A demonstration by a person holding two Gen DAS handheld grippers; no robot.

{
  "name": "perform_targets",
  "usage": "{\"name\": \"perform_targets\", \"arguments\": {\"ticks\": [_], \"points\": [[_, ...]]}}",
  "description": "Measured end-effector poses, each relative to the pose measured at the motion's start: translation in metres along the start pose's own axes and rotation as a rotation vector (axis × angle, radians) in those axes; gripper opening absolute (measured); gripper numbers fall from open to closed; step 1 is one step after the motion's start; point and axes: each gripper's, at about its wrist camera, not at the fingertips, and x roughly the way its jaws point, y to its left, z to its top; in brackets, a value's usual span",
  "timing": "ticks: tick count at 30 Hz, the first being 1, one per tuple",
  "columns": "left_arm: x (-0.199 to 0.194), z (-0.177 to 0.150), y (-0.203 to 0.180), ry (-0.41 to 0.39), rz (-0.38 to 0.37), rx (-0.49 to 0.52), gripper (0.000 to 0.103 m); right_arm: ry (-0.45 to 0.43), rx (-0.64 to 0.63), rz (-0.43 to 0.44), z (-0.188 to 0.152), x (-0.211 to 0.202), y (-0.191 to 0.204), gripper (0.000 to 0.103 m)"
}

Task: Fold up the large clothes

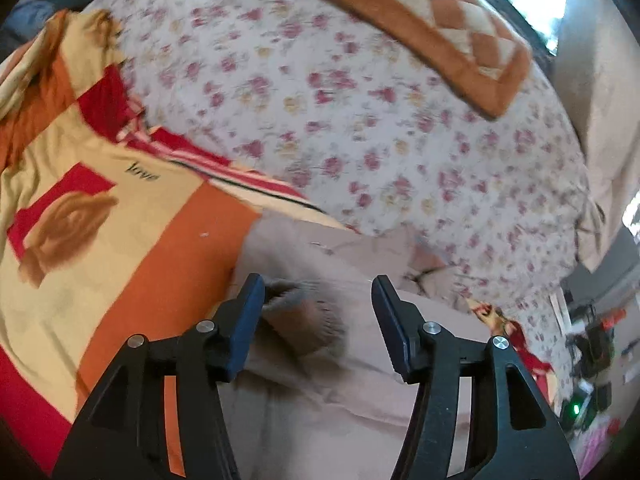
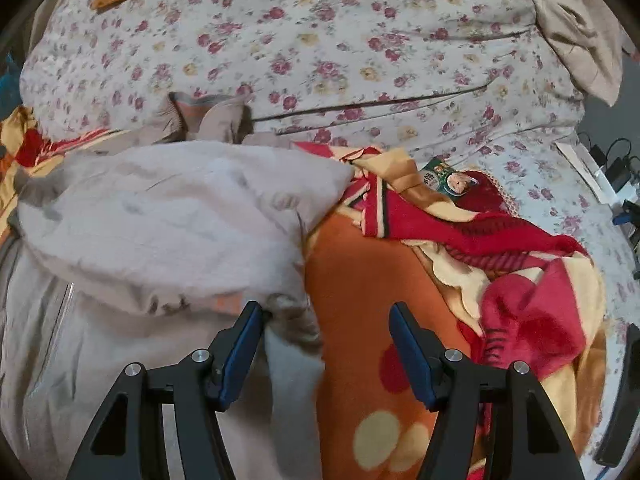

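Left gripper [image 1: 318,294] spread wide, empty, poised over a ribbed grey-brown cuff [image 1: 304,320] that sits between the fingers without being pinched. Right gripper [image 2: 326,324] likewise released, nothing clamped; its left finger [image 2: 240,350] just beside a similar furry cuff edge [image 2: 292,320], possibly brushing it, though blur leaves that unsettled.

Beyond the tools, the beige garment [image 2: 160,216] bunched and partly doubled over itself on the orange and red blanket [image 2: 360,300], a sleeve end [image 2: 200,114] flopped toward the floral quilt [image 2: 340,48]. Farther back, a checkered orange cushion [image 1: 432,28] resting on the quilt.

Looks like a regrasp stage early in the fold: garment still rumpled, no neat edges yet. Next move calls for closing each gripper on a cuff or hem, pinching only one layer set, then lifting and drawing outward to flatten before folding across. Slippery plush blanket underneath likely to drag along if grabbed too deep.
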Motion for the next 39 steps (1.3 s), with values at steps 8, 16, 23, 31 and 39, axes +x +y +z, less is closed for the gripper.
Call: {"name": "perform_targets", "arguments": {"ticks": [8, 16, 23, 31, 39], "points": [[0.043, -0.023, -0.024, 0.148, 0.0, 0.115, 0.064, -0.011, 0.041, 0.053, 0.019, 0.042, 0.006, 0.034], [0.084, -0.045, -0.007, 0.327, 0.156, 0.123, 0.064, 0.008, 0.131, -0.027, 0.002, 0.018, -0.004, 0.018], [0.062, -0.033, -0.001, 0.284, 0.127, 0.066, 0.064, 0.044, 0.23, 0.062, -0.014, -0.023, -0.027, 0.041], [0.057, -0.026, -0.009, 0.208, 0.172, 0.111, 0.064, -0.068, 0.253, 0.219, 0.022, -0.044, -0.011, 0.044], [0.083, -0.038, -0.008, 0.246, 0.259, 0.17, 0.068, 0.024, 0.15, 0.138, 0.022, 0.05, 0.019, 0.044]]}}
